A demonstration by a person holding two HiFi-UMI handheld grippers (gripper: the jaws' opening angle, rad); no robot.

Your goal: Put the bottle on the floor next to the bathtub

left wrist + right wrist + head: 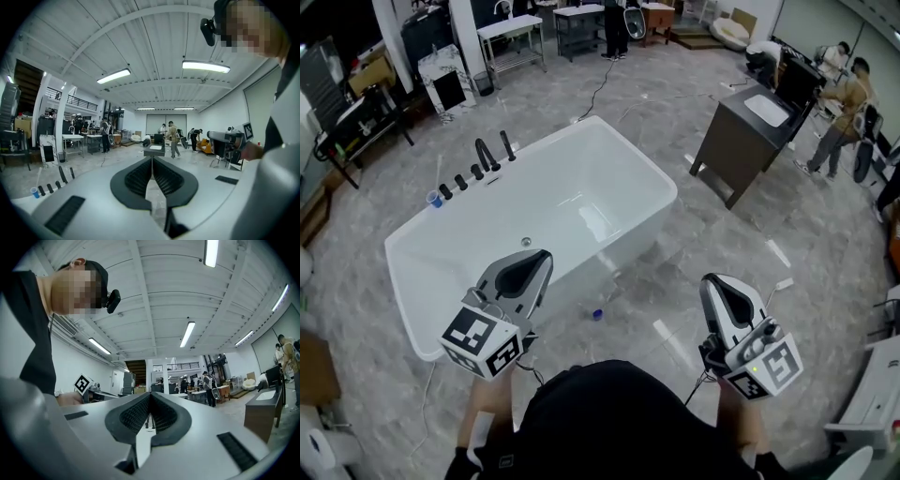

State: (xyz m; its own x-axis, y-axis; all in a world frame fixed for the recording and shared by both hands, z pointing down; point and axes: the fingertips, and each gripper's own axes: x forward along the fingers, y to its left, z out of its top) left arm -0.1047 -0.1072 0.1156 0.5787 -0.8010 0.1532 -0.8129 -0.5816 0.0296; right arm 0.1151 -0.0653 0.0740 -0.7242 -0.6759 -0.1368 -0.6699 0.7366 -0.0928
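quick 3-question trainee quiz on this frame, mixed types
1. True or false: the left gripper holds a bottle.
2. The small blue cup stands on: A) the bathtub rim, B) the floor, C) a chair.
3. Fill in: in the head view, the dark sink vanity stands to the bathtub's ___.
Key: 1 false, its jaws are shut on nothing; 2 A; 3 right.

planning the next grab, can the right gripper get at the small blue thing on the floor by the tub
Probably yes: the floor between the right gripper and the small blue thing beside the bathtub looks bare. Its jaws are shut, so they must open first.
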